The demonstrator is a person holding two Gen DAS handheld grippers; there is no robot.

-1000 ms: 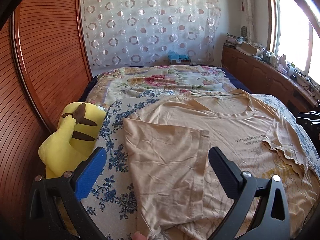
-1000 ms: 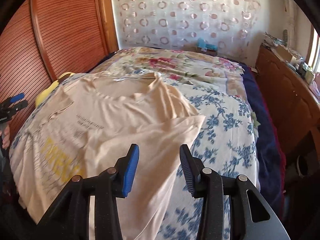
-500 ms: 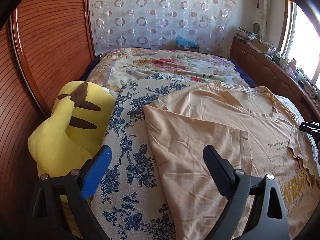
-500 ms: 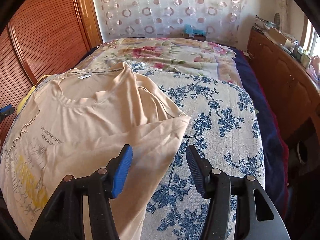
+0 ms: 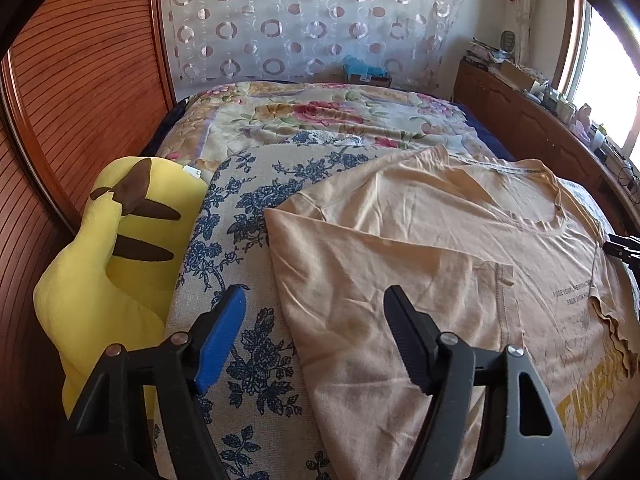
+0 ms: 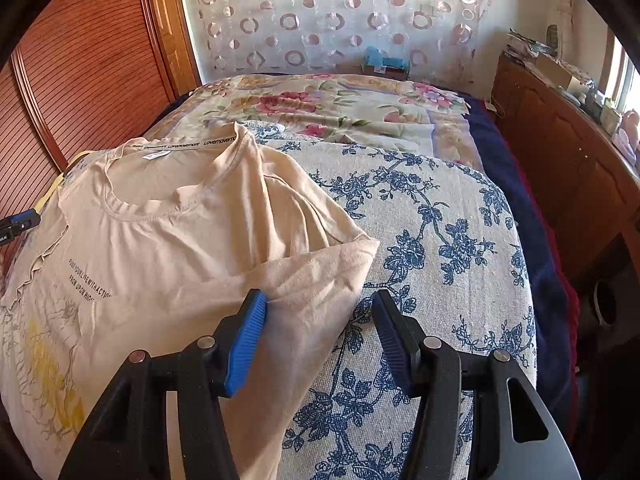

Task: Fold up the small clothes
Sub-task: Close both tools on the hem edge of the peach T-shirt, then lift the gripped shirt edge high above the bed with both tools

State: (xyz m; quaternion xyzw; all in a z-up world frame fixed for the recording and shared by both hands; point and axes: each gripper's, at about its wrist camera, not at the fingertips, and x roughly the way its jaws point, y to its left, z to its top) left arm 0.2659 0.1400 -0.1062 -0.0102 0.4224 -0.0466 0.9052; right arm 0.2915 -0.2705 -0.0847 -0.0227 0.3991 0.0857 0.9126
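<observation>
Left gripper hangs over the bed with its jaws well apart, nothing clamped; they have just been narrowing. Between them lies the straight outer edge of the beige T-shirt where its near side has been turned in, with the blue-flowered cover bare under the blue-padded finger. No pad presses on cloth.

Right gripper is likewise part-open and empty. Its blue pad sits at or just above the shirt's folded edge; I cannot tell whether it touches. The other finger is over bare flowered cover.

T-shirt placement: flat, print side up, directly ahead of both tools, collar at the far end from them. Left sleeve is folded inward across the chest, cuff seam visible on top of the body. Right sleeve is also turned in, though bunched and ridged rather than flat.

Beyond the shirt: a yellow plush toy just outside the left tool, against the wooden louvred panel; a rose-patterned quilt farther up the bed.

Progress, judged: both side folds appear made, the right one untidy. Remaining: smooth that side, then fold hem to collar, possibly once more. Roughly halfway.
</observation>
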